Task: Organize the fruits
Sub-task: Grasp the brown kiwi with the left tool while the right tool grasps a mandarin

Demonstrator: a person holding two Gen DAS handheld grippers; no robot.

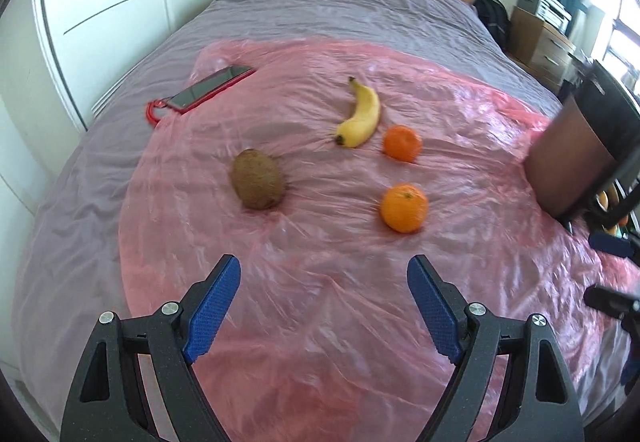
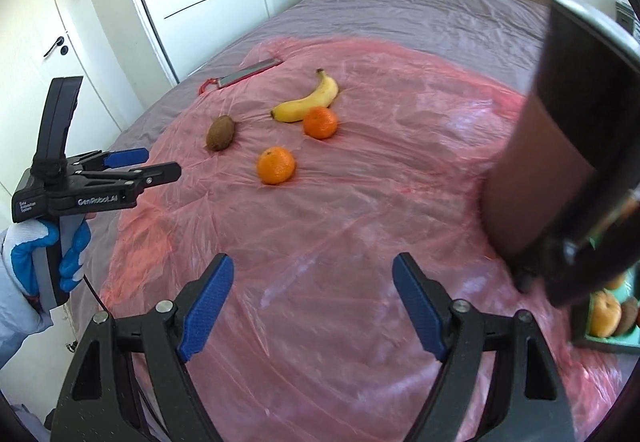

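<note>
Left wrist view shows the left hand-held gripper [image 1: 324, 306] with jaws apart and empty above the crinkled pink plastic sheet [image 1: 320, 322] on the bed. Ahead lie the fuzzy brown kiwi [image 1: 258, 179] at 11 o'clock, the round orange mandarin [image 1: 404, 207] at 1 o'clock, a second mandarin [image 1: 402, 143] and the curved yellow banana [image 1: 360, 113] beyond. The right hand-held gripper [image 2: 312, 306] is likewise spread and empty. Judging by this, the approach is under way; next comes descending over one fruit and closing.

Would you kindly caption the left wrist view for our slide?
Open left tool above pink sheet bearing kiwi, banana and two oranges.
</note>
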